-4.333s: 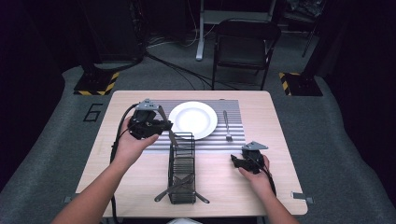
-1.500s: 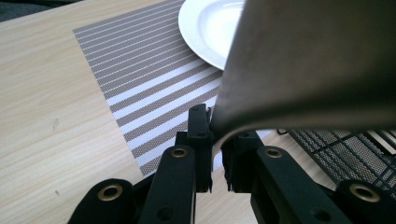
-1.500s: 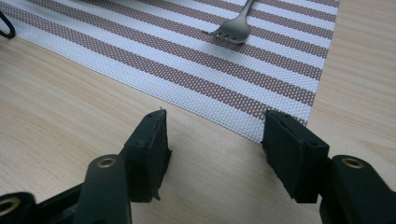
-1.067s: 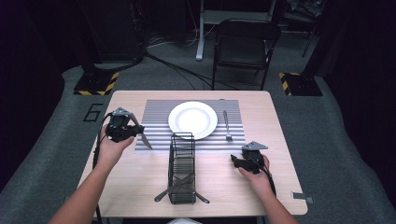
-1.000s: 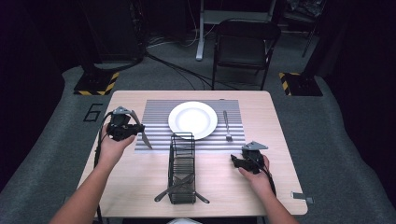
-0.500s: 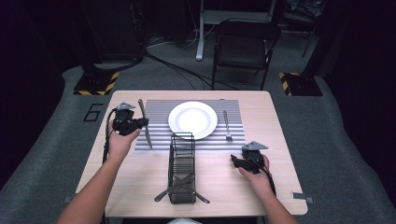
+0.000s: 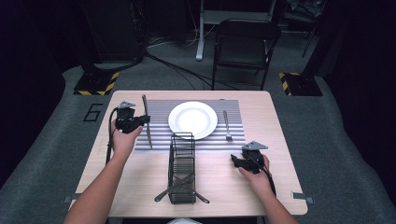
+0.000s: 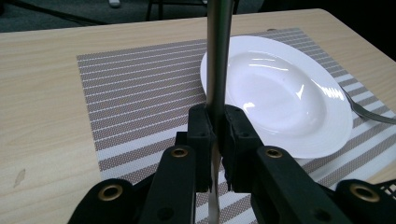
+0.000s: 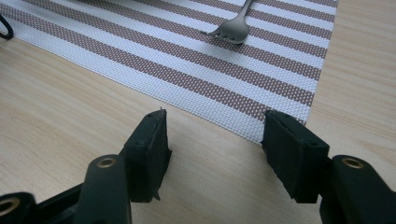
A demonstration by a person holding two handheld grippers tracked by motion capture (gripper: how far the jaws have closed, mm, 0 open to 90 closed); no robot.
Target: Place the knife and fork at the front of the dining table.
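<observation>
My left gripper point(image 7: 141, 120) is shut on a table knife point(image 7: 149, 136), held over the left part of the striped placemat point(image 7: 159, 140). The knife runs near to far, left of the white plate point(image 7: 192, 120). In the left gripper view the jaws of my left gripper point(image 8: 215, 129) pinch the knife point(image 8: 219, 51) about mid-length, with the plate point(image 8: 280, 98) just beyond on the right. My right gripper point(image 7: 236, 161) rests open on the bare wood off the mat's near right corner; in its own view my right gripper point(image 9: 212, 135) holds nothing. A fork point(image 7: 226, 125) lies right of the plate.
A black wire rack point(image 7: 183, 163) stands in the table's middle front, with cutlery crossing at its near end. The fork's head point(image 9: 231, 31) lies on the placemat point(image 9: 261, 65) ahead of the right jaws. A folding chair point(image 7: 245, 44) stands beyond the table.
The left hand has shifted slightly right, onto the mat's left part. The knife has swung from pointing rightwards to lying near to far. The right gripper has stayed put.
</observation>
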